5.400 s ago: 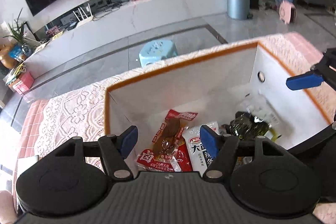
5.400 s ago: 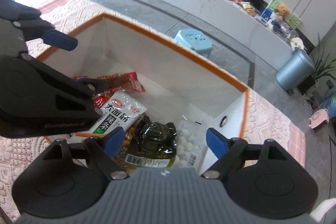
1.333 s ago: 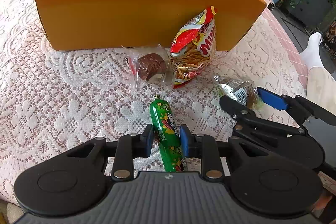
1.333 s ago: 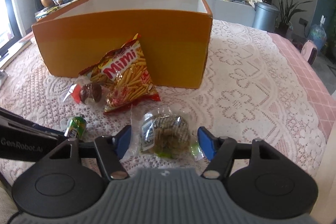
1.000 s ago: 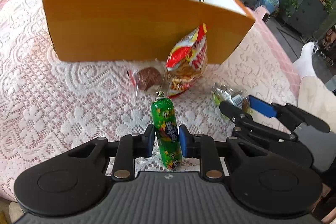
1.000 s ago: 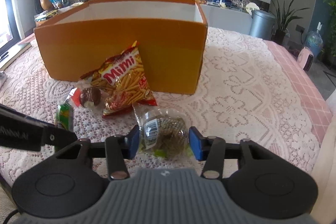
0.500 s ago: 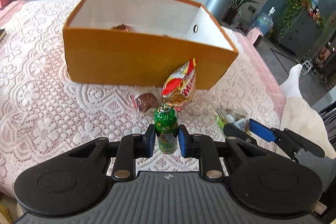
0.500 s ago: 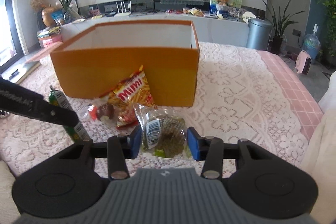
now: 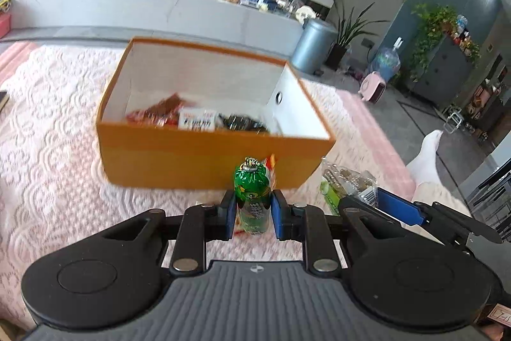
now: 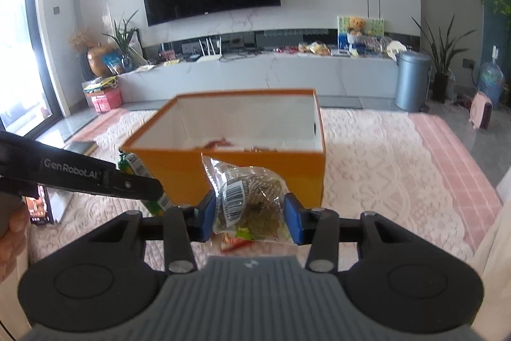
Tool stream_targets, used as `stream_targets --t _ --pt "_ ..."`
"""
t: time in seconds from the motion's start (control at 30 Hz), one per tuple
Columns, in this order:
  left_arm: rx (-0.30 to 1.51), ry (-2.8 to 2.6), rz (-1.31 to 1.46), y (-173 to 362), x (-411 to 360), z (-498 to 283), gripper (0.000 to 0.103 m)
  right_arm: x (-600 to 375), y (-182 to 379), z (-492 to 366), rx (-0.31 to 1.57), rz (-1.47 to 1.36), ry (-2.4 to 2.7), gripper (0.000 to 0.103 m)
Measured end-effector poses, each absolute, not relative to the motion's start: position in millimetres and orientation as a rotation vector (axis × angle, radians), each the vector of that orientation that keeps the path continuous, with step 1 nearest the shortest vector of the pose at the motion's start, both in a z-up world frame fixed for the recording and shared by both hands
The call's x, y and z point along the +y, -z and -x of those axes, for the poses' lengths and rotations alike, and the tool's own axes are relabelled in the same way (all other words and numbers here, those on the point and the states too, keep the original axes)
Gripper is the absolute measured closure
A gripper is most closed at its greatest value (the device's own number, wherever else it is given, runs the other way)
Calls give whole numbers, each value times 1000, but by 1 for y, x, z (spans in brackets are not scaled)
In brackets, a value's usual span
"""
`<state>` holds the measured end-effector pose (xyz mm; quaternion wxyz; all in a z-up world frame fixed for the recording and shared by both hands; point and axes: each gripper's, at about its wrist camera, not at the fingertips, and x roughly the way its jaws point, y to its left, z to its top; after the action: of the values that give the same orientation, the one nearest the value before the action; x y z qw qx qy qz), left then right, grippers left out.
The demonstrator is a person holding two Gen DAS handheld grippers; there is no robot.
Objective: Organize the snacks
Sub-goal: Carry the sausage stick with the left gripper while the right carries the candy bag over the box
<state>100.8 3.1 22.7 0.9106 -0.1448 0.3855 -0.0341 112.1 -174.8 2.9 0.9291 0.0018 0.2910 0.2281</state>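
Note:
My left gripper [image 9: 253,214] is shut on a green sausage stick [image 9: 252,197] that stands upright between the blue pads, lifted above the lace cloth. My right gripper [image 10: 249,217] is shut on a clear packet of brown-green snack [image 10: 252,197] with a barcode label. Both hang just in front of the orange box [image 9: 198,155], which holds several snack packs [image 9: 194,117] on its white floor. The right gripper with its packet [image 9: 348,184] shows at the right in the left wrist view. The left gripper's finger [image 10: 127,181] crosses the left of the right wrist view, over the green stick [image 10: 134,165].
The red-yellow chip bag [image 9: 271,163] peeks out behind the green stick against the box front. The lace-covered table [image 9: 48,149] spreads around the box. A white-socked foot [image 9: 424,162] lies to the right. A hand [image 10: 12,229] shows at the left edge.
Both grippers have risen off the cloth with their snacks, so the box interior now shows. The chip bag and chocolate snack stayed on the cloth and dropped below view.

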Motion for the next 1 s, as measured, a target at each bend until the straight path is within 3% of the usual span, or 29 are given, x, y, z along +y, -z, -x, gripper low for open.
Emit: stream_targets --t 0.47,1.0 --pt "746 78 314 -44 15 -158 78 -148 -43 -165 513 89 -487 61" --pt "807 101 379 -11 40 -239 78 -100 -15 -273 614 238 -477 61"
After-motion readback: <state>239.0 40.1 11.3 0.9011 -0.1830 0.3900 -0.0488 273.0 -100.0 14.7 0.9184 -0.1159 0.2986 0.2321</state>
